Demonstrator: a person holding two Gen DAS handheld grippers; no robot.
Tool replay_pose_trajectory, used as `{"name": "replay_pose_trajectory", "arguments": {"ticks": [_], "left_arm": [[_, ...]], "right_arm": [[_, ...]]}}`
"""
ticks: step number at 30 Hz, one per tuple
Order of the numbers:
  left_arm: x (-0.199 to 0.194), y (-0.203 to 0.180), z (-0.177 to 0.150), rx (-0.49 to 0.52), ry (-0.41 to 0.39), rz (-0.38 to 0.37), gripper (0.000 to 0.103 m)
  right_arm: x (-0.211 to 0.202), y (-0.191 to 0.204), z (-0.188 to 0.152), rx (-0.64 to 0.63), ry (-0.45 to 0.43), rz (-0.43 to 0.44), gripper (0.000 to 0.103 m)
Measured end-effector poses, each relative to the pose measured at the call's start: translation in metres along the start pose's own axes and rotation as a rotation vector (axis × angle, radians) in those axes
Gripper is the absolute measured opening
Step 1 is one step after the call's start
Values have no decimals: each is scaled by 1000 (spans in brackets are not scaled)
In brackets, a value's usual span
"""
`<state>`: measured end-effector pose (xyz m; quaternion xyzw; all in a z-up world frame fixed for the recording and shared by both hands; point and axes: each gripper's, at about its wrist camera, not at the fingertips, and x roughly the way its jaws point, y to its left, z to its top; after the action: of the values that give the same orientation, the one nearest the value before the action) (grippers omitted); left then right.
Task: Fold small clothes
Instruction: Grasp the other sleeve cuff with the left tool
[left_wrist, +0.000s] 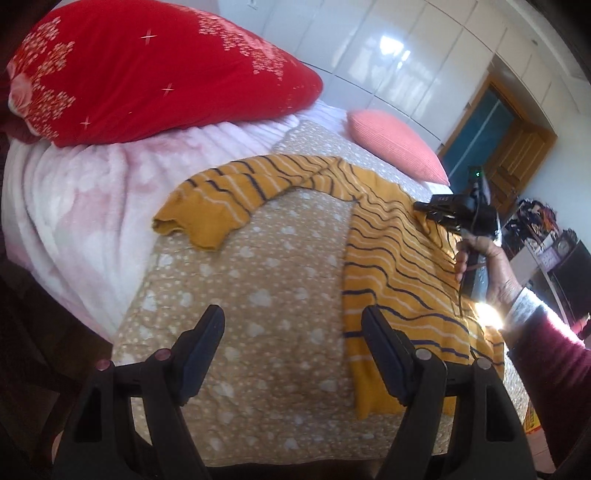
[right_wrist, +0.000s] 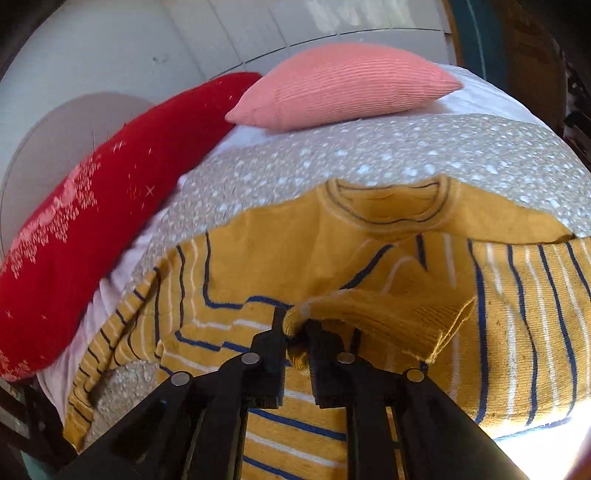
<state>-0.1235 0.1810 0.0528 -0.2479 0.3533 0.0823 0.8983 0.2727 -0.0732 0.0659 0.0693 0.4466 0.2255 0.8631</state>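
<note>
On the bed w/ the tan dotted quilt (left_wrist: 266, 280) lies your yellow striped sweater (left_wrist: 399, 266), body toward the right side, neckline (right_wrist: 388, 206) toward the pillows. One sleeve (left_wrist: 221, 199) stretches out flat to the left, cuff near the pink blanket (left_wrist: 74, 206). Your left claw (left_wrist: 293, 332) hangs over bare quilt just left of the sweater's hem, jaws spread wide, nothing between them. Your right claw (right_wrist: 295, 328) sits over the sweater's middle w/ the other sleeve's cuff (right_wrist: 369, 317) bunched between its jaws; gap is narrow, can't tell if the pads press it. Red pillow (left_wrist: 147, 70) & pink cushion (right_wrist: 343, 85) sit at the far end.
</note>
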Motion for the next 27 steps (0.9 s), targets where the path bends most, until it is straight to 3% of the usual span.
{"name": "replay_pose_trajectory", "arguments": {"ticks": [1,3,5,7,11,13,15,18,21,24,27], "left_arm": [[-1,4,0,-8,-3,0,76],[-2,11,1,-26,-8,-2,76],[-1,15,2,-36,-13,-1,76],[2,18,3,-50,-5,-8,76],[7,18,2,-55,6,-15,76],[7,18,2,-50,5,-12,76],[10,19,2,-55,13,-14,76],[16,18,3,-64,22,-26,76],[19,16,1,-61,29,-24,76],[19,18,0,-60,33,-6,76],[15,25,1,-68,16,35,76]], "right_arm": [[8,9,-3,-27,14,4,36],[15,29,-11,-92,20,21,71],[18,48,-16,-178,23,27,81],[20,67,-22,-267,40,34,82],[15,93,-27,-346,117,203,81],[-3,99,-26,-375,78,238,80],[-18,94,-22,-381,17,177,82],[-19,80,-20,-384,1,24,82],[-14,71,-25,-381,16,-22,82],[-17,60,-30,-274,51,53,82],[-29,55,-54,-158,104,219,82]]}}
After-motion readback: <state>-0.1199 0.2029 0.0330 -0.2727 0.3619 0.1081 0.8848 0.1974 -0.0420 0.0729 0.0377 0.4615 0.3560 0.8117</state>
